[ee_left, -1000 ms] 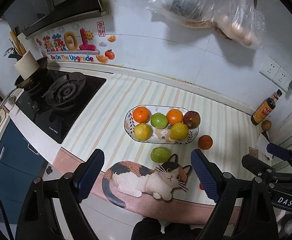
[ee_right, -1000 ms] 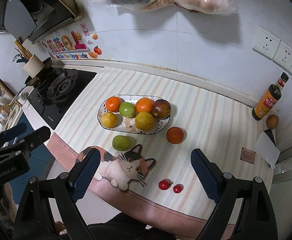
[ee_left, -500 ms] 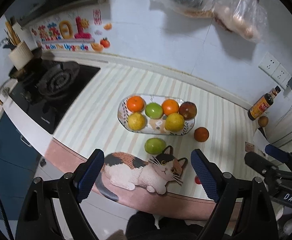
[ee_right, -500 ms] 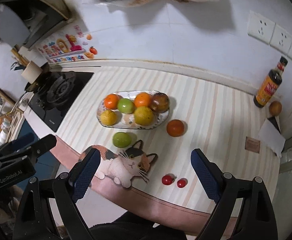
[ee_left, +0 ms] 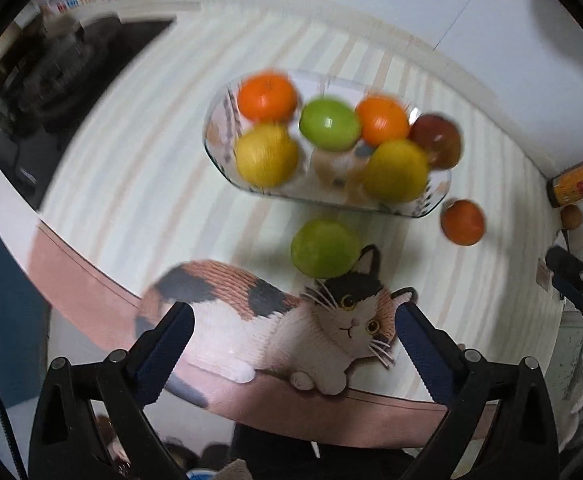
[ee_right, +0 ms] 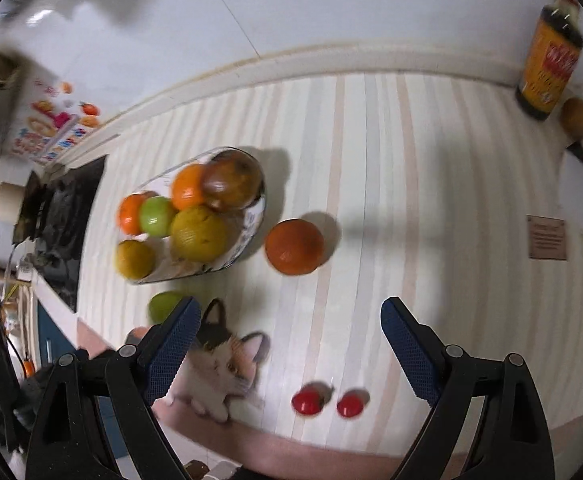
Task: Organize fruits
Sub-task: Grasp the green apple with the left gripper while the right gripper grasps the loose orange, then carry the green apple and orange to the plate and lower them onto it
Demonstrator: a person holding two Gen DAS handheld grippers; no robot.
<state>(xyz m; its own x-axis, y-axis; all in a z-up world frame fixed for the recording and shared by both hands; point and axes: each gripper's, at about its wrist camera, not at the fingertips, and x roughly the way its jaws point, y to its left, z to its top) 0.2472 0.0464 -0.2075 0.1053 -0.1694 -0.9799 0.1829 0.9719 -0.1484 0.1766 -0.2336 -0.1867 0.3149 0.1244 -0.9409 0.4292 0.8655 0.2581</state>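
An oval patterned fruit dish [ee_left: 439,204] [ee_right: 257,216] on the striped counter holds several fruits: oranges, a green apple, yellow fruits and a dark red one. A loose green apple [ee_left: 325,248] [ee_right: 163,305] lies just in front of the dish, ahead of my open, empty left gripper [ee_left: 291,320]. A loose orange [ee_left: 462,222] [ee_right: 294,246] lies right of the dish, ahead of my open, empty right gripper [ee_right: 291,312]. Two cherry tomatoes [ee_right: 309,399] lie near the counter's front edge, below the right gripper.
A cat picture [ee_left: 311,328] [ee_right: 223,364] is printed at the counter's front edge. A gas stove [ee_left: 71,92] [ee_right: 63,216] is to the left. A sauce bottle [ee_right: 549,68] [ee_left: 577,188] and a small brown fruit [ee_right: 577,120] stand at the back right by the wall.
Both grippers have moved down and forward toward the counter; the fruits look larger. The right view has swung toward the loose orange. Both stay open and empty.
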